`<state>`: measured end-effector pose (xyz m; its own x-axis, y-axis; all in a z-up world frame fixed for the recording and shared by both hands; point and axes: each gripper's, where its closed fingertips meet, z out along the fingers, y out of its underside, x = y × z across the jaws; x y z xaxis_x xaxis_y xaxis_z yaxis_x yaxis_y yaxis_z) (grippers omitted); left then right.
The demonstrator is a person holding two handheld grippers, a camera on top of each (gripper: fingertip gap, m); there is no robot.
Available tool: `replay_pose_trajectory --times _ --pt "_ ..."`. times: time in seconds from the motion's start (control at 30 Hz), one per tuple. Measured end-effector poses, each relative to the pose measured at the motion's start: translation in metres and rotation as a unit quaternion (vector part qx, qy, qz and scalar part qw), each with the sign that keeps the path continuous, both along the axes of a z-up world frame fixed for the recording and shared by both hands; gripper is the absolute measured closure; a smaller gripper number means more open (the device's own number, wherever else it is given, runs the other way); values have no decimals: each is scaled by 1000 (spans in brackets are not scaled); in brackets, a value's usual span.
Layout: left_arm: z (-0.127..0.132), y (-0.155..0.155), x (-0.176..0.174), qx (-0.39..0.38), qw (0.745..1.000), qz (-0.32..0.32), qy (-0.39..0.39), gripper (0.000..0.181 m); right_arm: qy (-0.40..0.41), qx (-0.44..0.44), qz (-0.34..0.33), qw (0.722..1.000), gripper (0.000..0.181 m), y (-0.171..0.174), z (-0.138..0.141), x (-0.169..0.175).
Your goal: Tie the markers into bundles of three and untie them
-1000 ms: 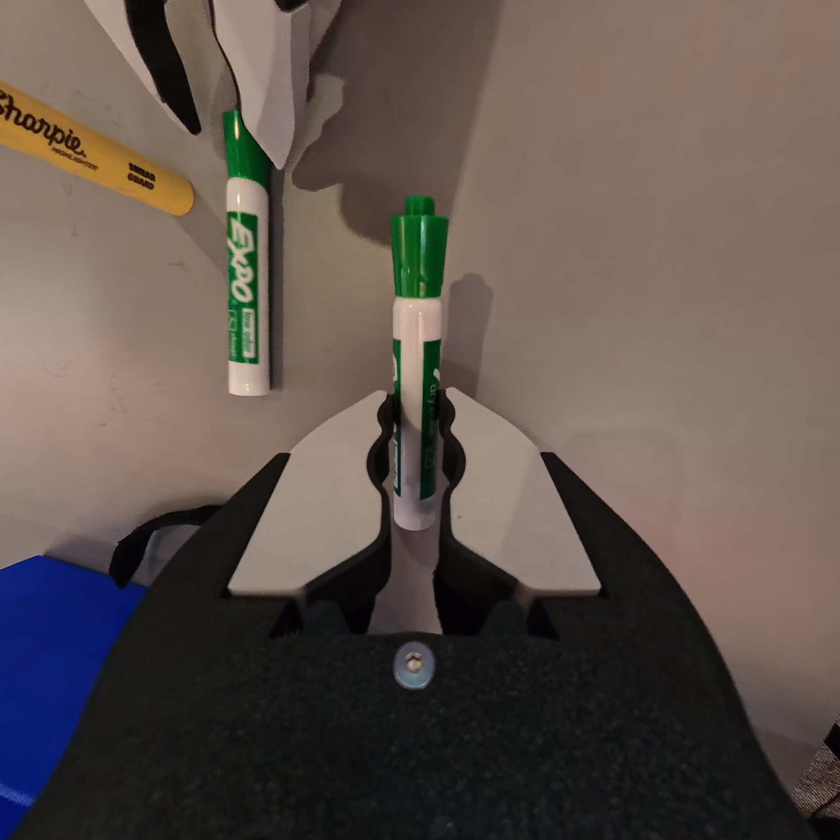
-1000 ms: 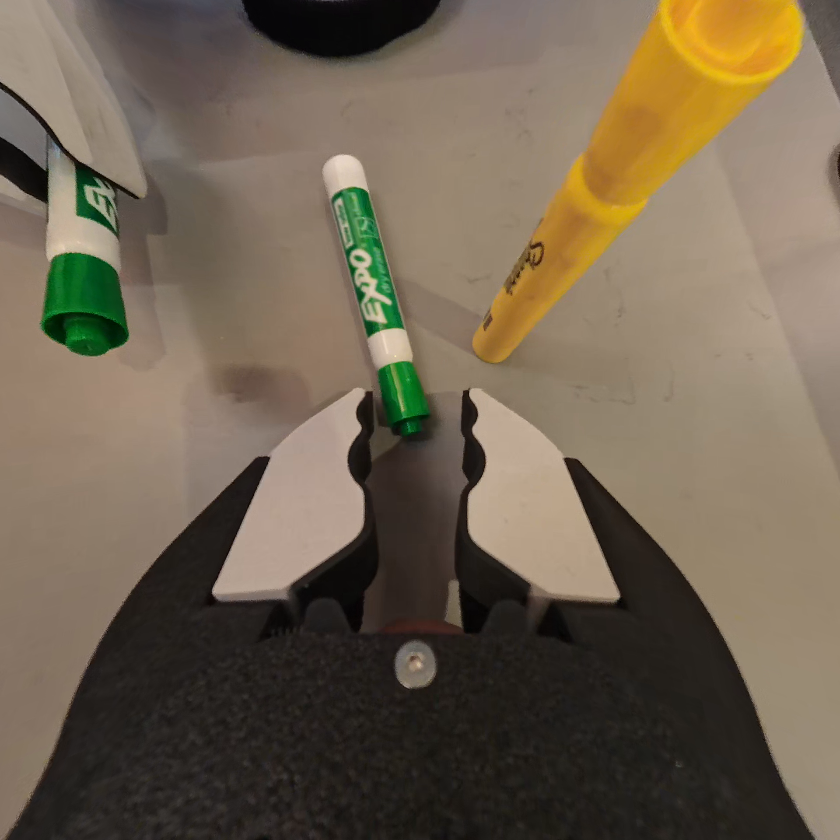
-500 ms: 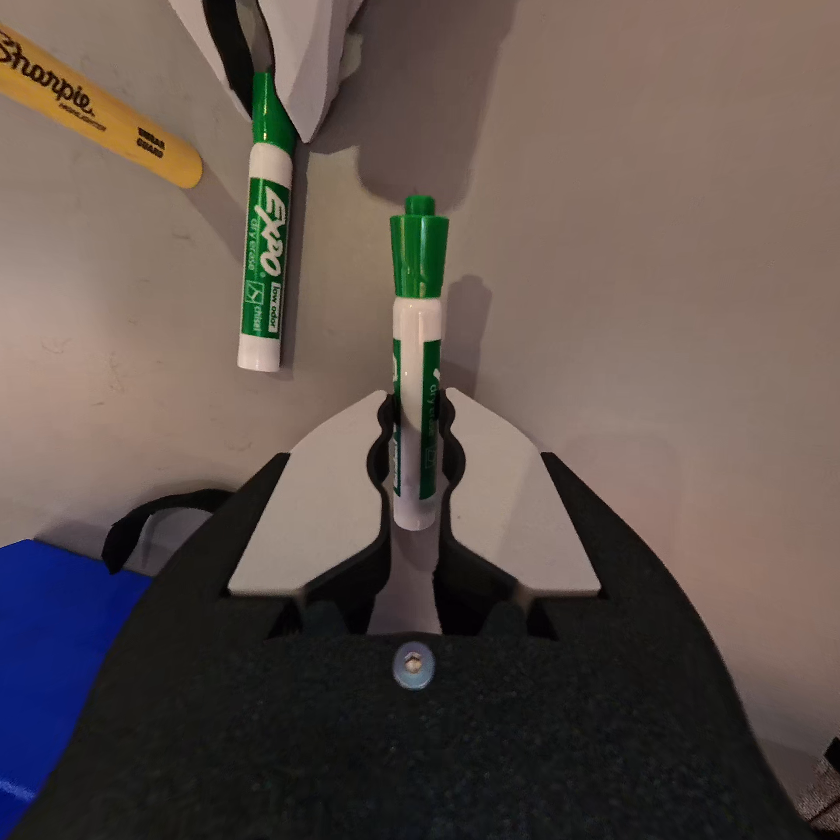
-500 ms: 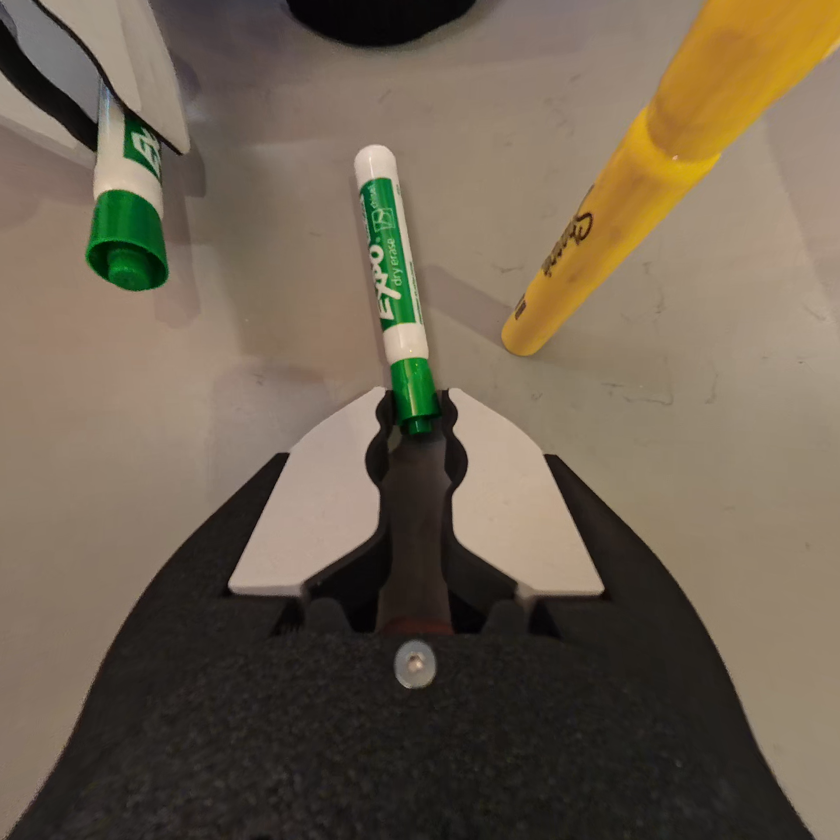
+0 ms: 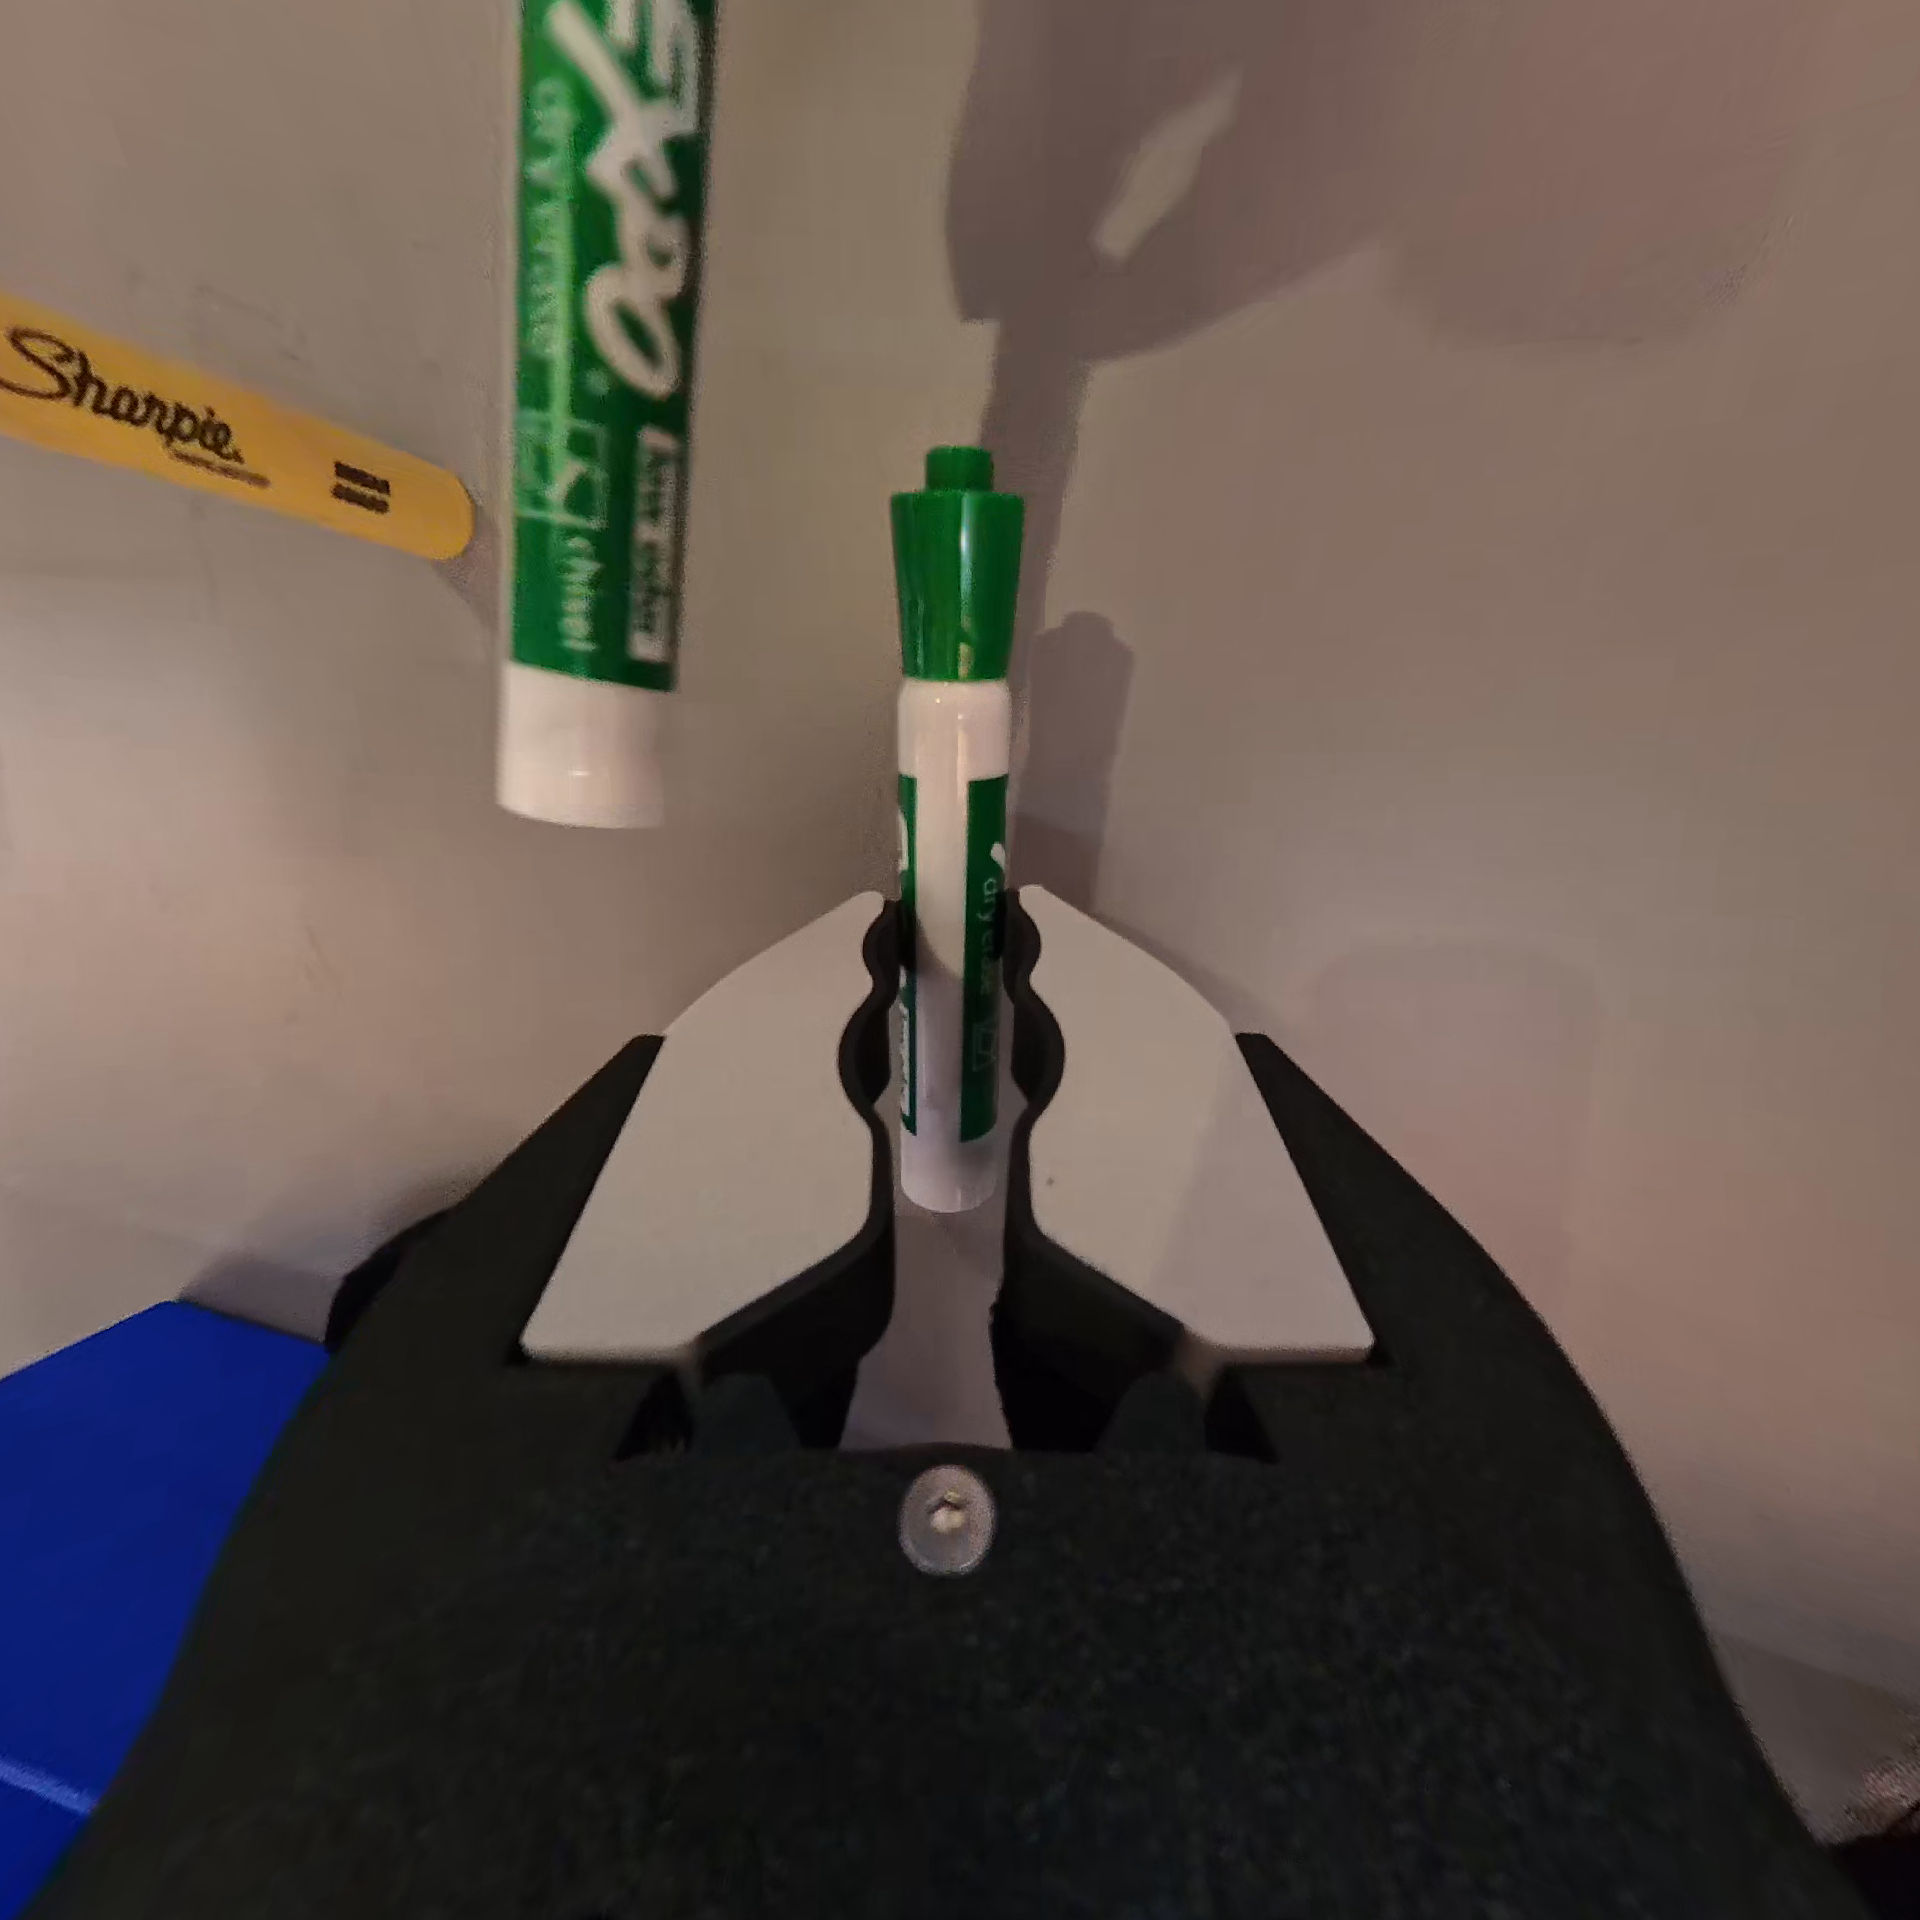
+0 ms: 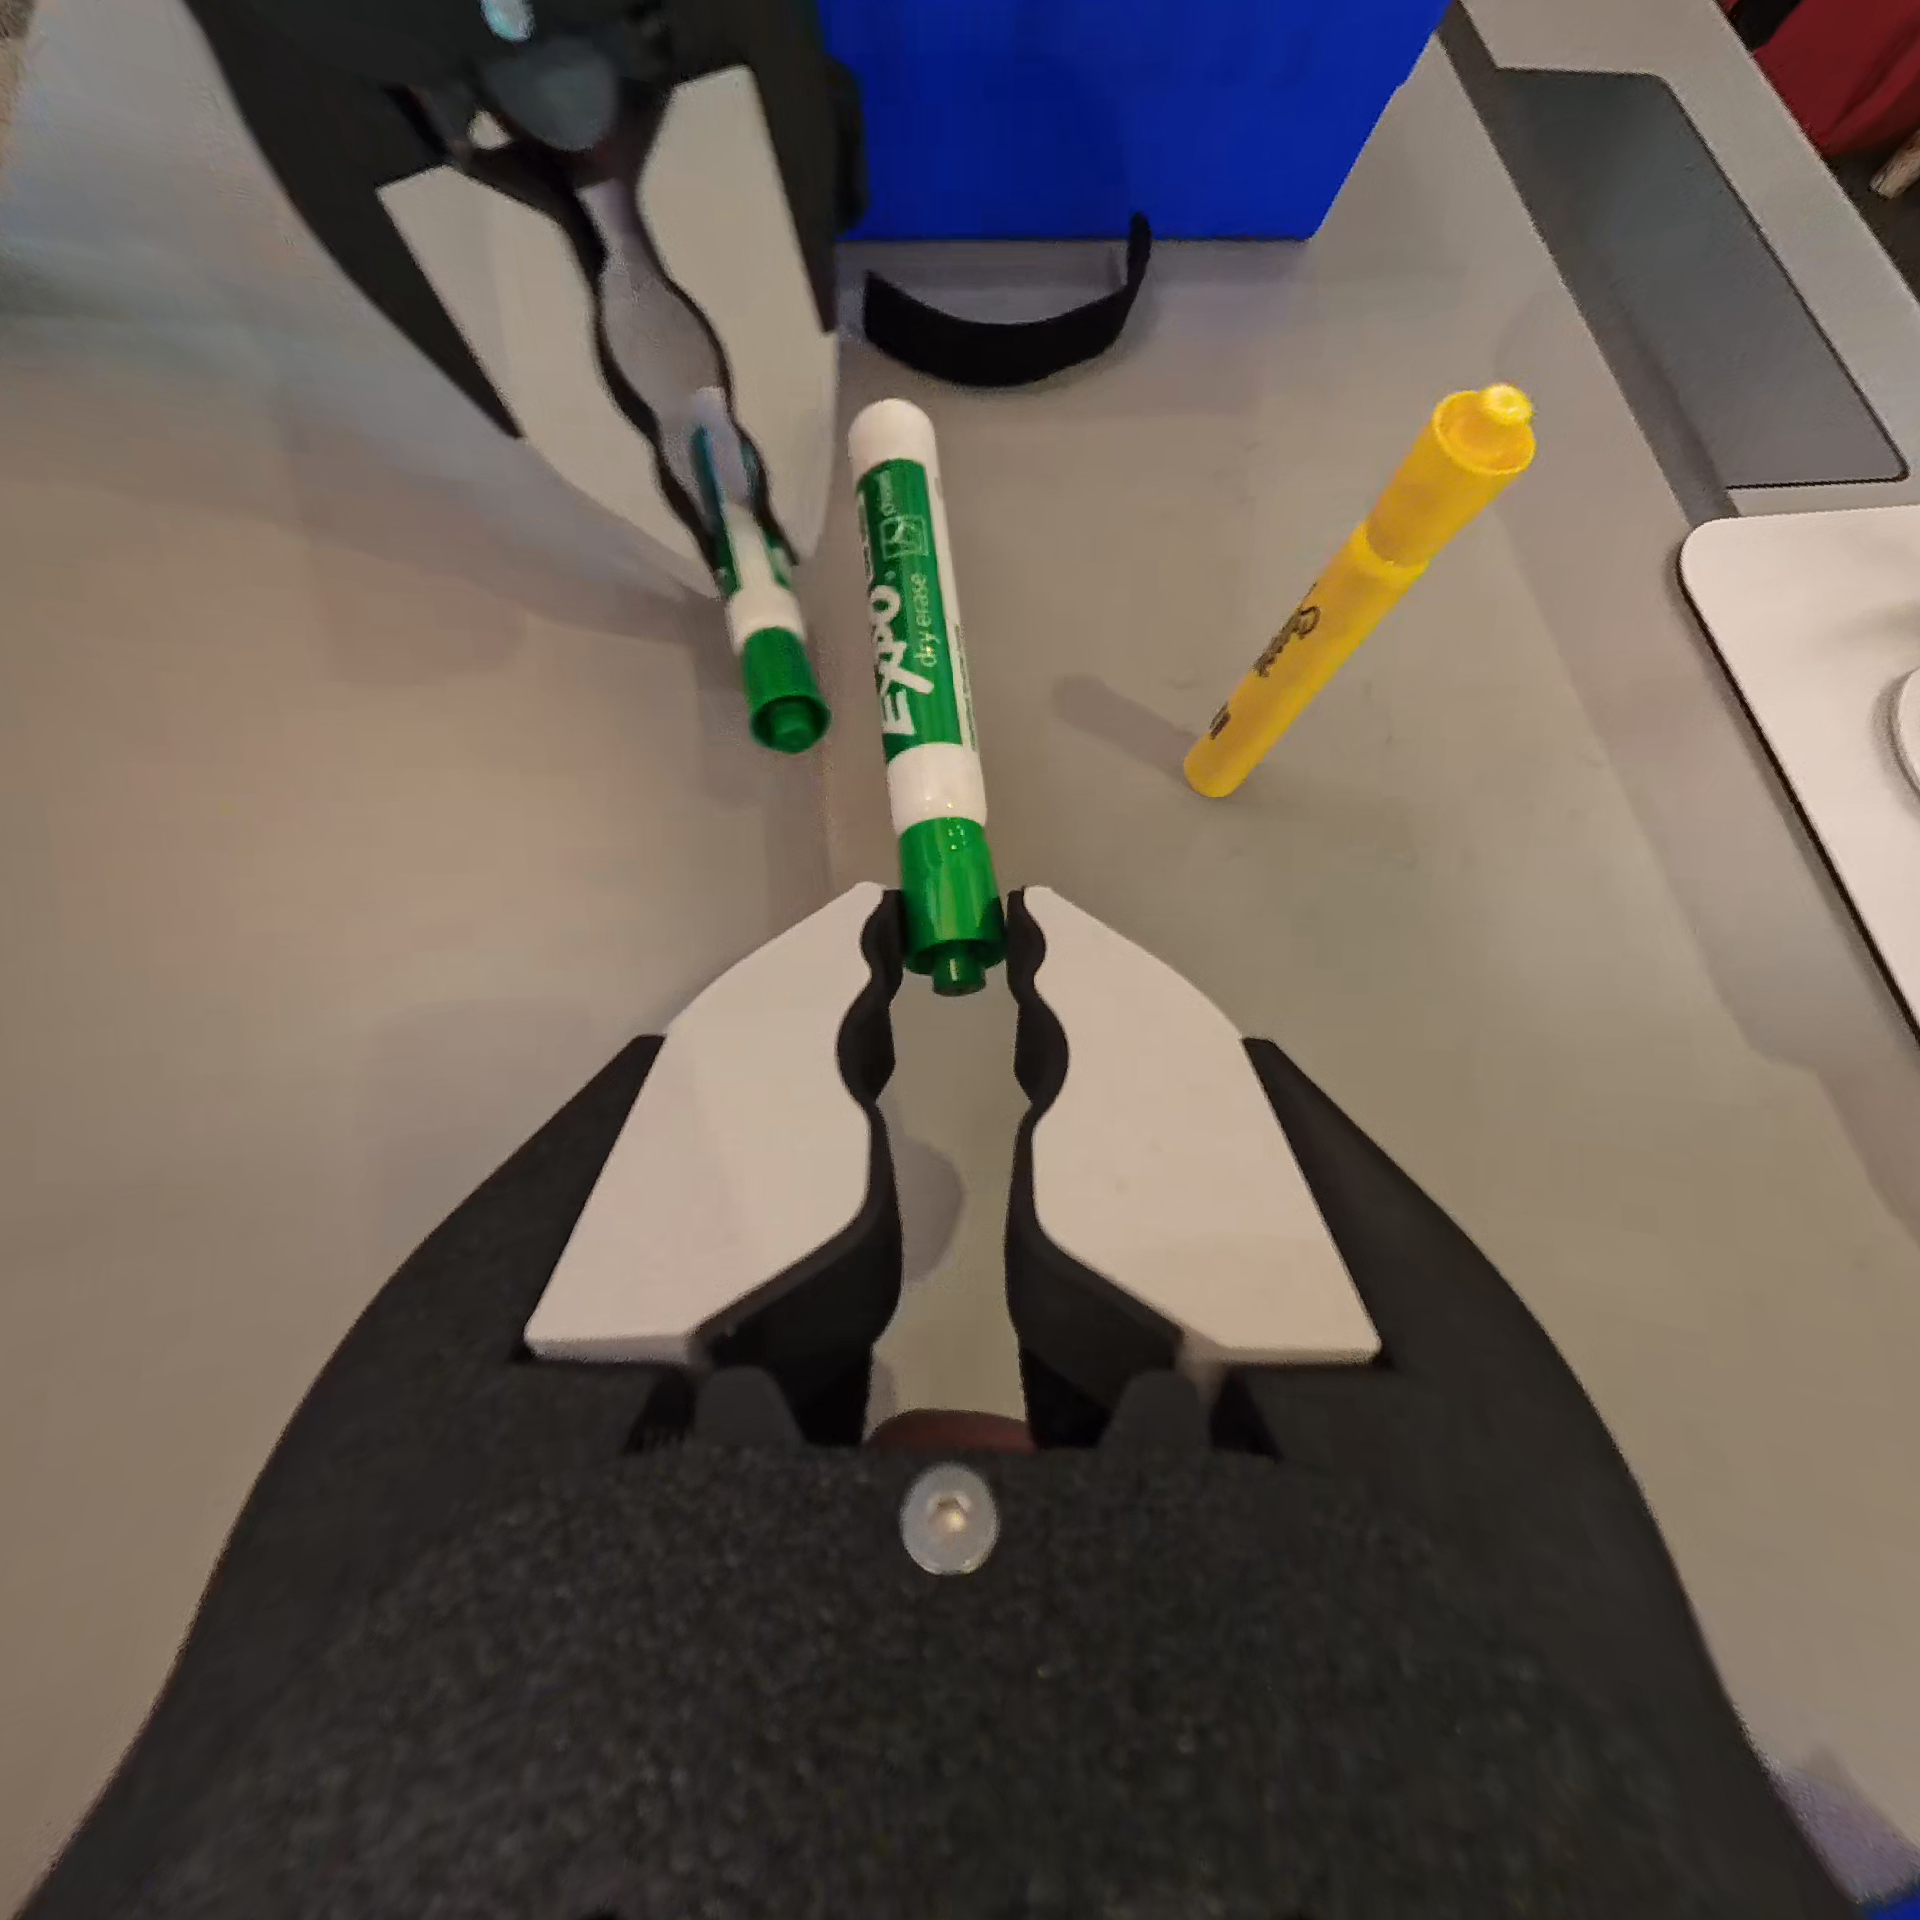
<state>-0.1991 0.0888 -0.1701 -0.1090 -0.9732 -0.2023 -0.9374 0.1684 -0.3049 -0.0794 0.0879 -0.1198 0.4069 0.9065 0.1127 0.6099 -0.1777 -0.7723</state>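
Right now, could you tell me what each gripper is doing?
Left gripper: shut on a green marker's barrel.
Right gripper: shut on another green marker's cap.

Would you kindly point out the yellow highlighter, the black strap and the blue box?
yellow highlighter point(image 6: 1340, 613), right wrist view, mid-barrel.
black strap point(image 6: 997, 338), right wrist view, front of the loop.
blue box point(image 6: 1122, 114), right wrist view, its front wall.

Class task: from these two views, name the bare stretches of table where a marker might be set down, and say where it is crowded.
Bare table lies left of the right gripper and its green marker. Another patch lies between that marker and the yellow highlighter. It is crowded where the left gripper, holding a second green marker, nears the first, with the black strap and blue box behind.
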Motion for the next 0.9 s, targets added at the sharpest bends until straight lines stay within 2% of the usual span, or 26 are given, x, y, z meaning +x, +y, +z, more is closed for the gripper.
replay_pose_trajectory --times 0.27,0.53,0.9 --pt "2 1 15 0 999 -21 27 164 -13 -5 15 1000 162 -35 5 4" --pt "1 -5 20 1 999 -29 41 163 -43 -4 14 999 162 -35 -5 0" --pt "-1 -7 23 -18 999 -21 30 163 -25 17 13 999 162 -38 8 -4"
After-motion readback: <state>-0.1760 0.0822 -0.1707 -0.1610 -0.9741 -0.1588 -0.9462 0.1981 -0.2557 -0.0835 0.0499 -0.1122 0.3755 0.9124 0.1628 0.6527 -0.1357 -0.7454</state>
